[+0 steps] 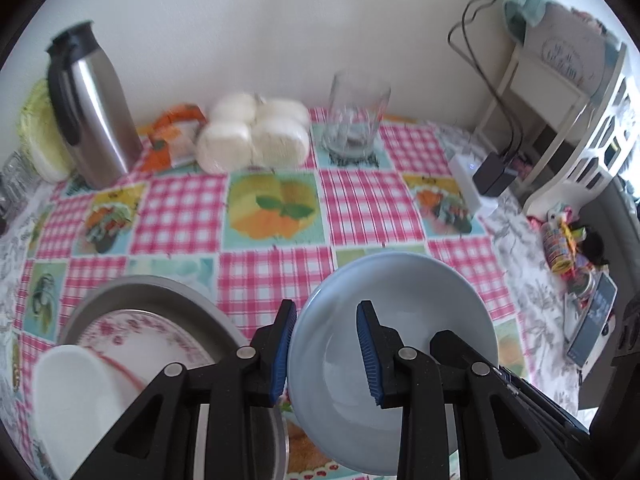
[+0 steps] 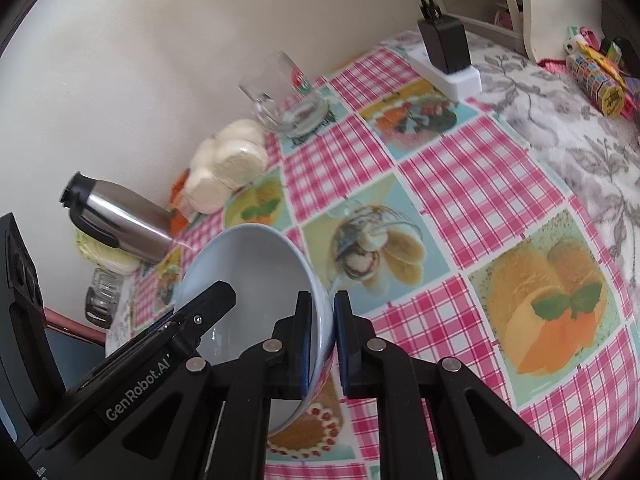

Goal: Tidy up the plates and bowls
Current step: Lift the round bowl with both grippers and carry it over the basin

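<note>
My right tool (image 2: 322,344) is clamped on the rim of the pale blue bowl (image 2: 256,276), one pad inside the wall and one outside, and the bowl hangs tilted above the checked cloth of the bench (image 2: 460,208). My left tool (image 1: 326,354) has its pads spread wide with nothing between them; its left pad sits just outside the bowl's rim, the right pad over the bowl's inside, neither pressing on it as far as I can see.

Just to the left of the blue bowl sits a grey metal tray (image 1: 132,292) carrying a floral plate (image 1: 140,336), with a small white bowl (image 1: 68,384) resting on that plate's near side. I judge that stack is where the blue bowl belongs.

To do this well I would keep the right tool's pinch firm, since a rim grip on a glazed bowl can slip and let it swing. I would level the bowl before lowering it and keep my left tool clear of the rim, ready only to steady it. The steel flask (image 1: 90,108) and the glass (image 1: 354,116) stand well beyond the bowl, near the wall, out of the way.
</note>
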`<state>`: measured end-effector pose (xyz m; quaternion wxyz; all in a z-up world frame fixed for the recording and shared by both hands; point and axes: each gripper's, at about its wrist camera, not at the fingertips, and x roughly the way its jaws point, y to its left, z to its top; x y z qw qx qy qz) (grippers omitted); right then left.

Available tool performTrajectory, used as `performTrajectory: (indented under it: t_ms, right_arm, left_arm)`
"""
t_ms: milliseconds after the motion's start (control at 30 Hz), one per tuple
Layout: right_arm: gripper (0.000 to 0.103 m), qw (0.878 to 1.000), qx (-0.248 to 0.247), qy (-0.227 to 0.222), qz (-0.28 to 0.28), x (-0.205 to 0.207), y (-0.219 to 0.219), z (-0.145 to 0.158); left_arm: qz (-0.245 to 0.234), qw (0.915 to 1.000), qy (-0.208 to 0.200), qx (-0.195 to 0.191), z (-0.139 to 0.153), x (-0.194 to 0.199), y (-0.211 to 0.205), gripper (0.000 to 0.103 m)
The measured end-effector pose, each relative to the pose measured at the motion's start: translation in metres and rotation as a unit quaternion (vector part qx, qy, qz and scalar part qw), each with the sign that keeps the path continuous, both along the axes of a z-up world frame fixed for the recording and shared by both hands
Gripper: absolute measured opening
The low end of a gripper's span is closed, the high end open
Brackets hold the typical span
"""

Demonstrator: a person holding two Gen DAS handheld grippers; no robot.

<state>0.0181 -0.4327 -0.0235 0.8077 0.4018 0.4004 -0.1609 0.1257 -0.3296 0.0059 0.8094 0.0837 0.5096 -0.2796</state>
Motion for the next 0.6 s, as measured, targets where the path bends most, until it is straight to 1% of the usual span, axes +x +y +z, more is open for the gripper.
performTrajectory:
  t_ms: [200,367,600]
  right_arm:
    - [0.012,1.0,-0.008,-0.025,0.009,0.001,0.016,0.028]
    - [0.012,0.999,-0.012,-0.043,0.016,0.002,0.031,0.046]
    - [0.013,0.997,-0.028,-0.055,0.04,0.009,0.059,0.064]
  left_arm:
    - [0.012,0.9994,-0.032,-0.006,0.033,-0.007,0.02,0.035]
    - [0.022,0.9988,-0.03,-0.031,0.05,-0.008,0.042,0.035]
    - [0.05,0.997,-0.032,-0.05,0.065,-0.003,0.078,0.035]
